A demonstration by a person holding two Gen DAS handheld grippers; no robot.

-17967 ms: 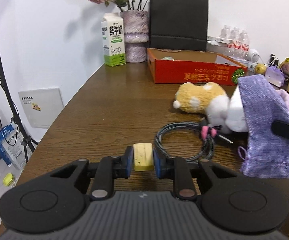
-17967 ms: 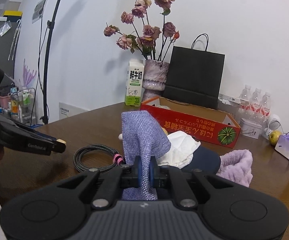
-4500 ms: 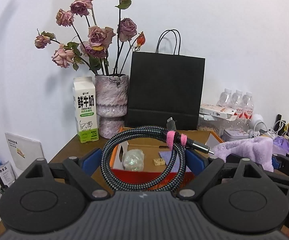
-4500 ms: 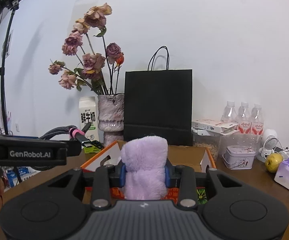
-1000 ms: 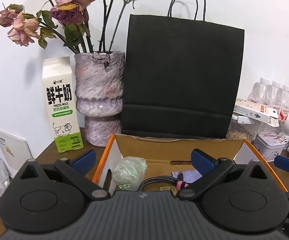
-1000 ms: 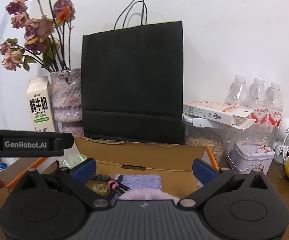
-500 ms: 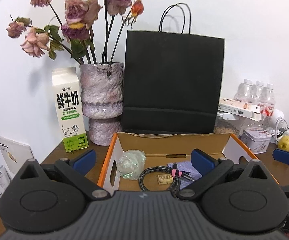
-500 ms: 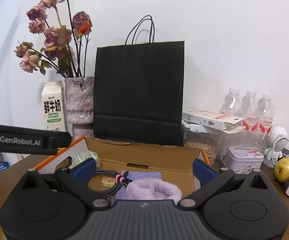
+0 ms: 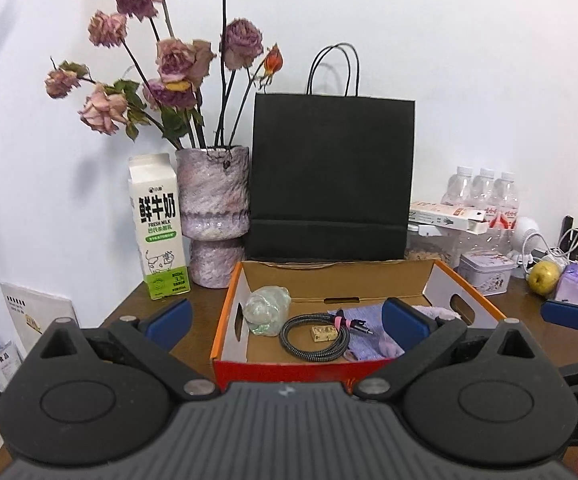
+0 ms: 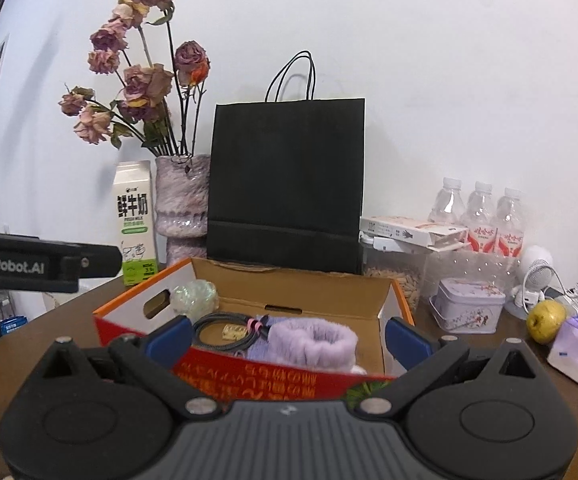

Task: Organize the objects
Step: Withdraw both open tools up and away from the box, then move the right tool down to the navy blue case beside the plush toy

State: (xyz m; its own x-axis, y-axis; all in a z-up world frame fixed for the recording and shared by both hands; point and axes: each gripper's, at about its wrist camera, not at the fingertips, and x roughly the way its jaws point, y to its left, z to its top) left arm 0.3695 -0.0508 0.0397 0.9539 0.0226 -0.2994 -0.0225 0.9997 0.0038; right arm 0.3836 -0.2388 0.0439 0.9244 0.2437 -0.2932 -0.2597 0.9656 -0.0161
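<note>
Progress: most of the tidying looks finished to me, since the loose things now lie inside the cardboard box [image 9: 229, 320] and neither tool carries anything.
Left gripper [image 9: 285, 320]: fingers spread wide and empty, hovering in front of the box's near wall.
Right gripper [image 10: 287, 338]: fingers also spread wide, nothing between them, in front of the box's red near wall.
Box contents, counted: one coiled braided cable [image 9: 315, 336] with a pink tie; one small yellowish block [image 9: 321, 333] lying inside the coil; one crumpled clear ball [image 9: 267, 309] in the left back corner; one purple woven cloth [image 9: 363, 330] flat on the floor; one fluffy lilac band [image 10: 309, 340] at the right, resting on the cloth.
Left to do: I can't see the tabletop nearer than the box, so I cannot tell whether anything is waiting there.
Bystanders behind the box: one black paper bag [image 9: 331, 176], one milk carton [image 9: 159, 226], one vase [image 9: 215, 216] of dried roses, three water bottles [image 10: 479, 216], one tin [image 10: 469, 310], one yellow-green fruit [image 10: 545, 320].
</note>
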